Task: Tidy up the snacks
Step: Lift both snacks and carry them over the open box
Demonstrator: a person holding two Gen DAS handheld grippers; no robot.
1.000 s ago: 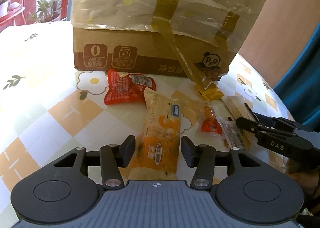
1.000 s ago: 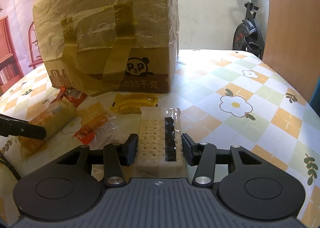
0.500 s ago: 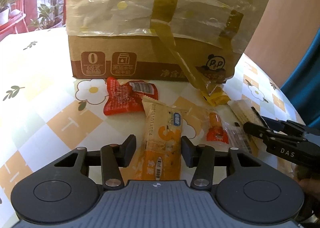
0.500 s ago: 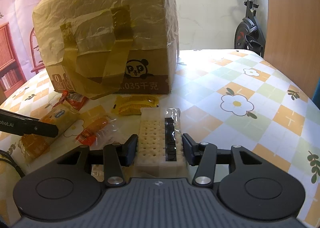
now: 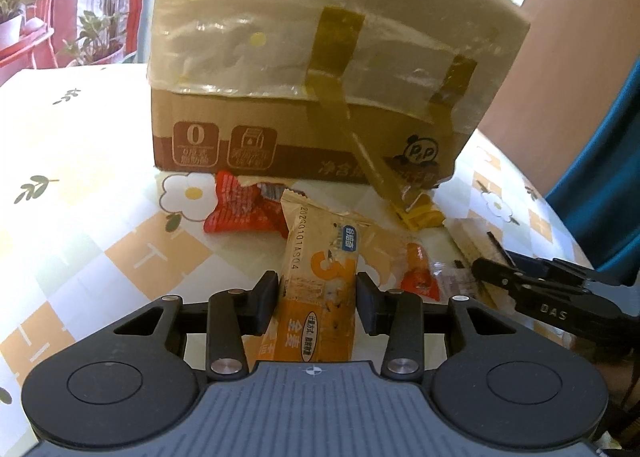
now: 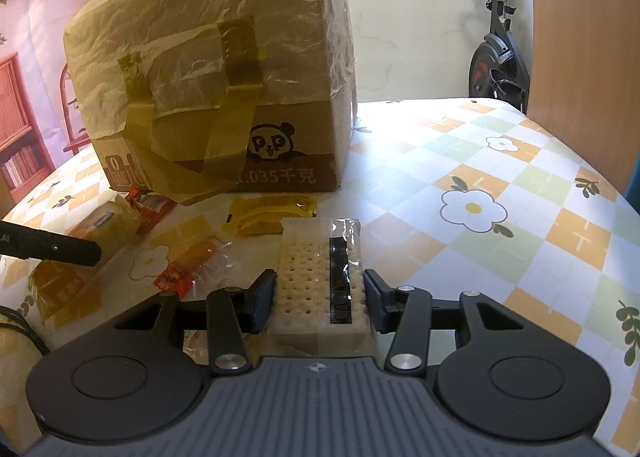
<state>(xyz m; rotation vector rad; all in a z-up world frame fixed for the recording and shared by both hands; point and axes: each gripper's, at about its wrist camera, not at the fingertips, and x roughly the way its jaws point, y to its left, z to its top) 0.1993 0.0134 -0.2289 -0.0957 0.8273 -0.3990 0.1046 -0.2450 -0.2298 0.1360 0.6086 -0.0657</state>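
Observation:
My left gripper is shut on an orange bread pack, lifted and tilted up in the left wrist view. My right gripper is shut on a clear cracker pack with a black strip. A taped cardboard box stands just behind the snacks; it also shows in the right wrist view. On the table lie a red snack pack, a yellow snack pack and a small orange-red sachet.
The flower-patterned tablecloth spreads to the right of the box. A wooden panel and an exercise bike stand beyond the table. Red chairs and plants are at the far left.
Both grippers have closed onto their packs. The left one has raised the bread pack and moved nearer the box. The right one has also lifted a little.

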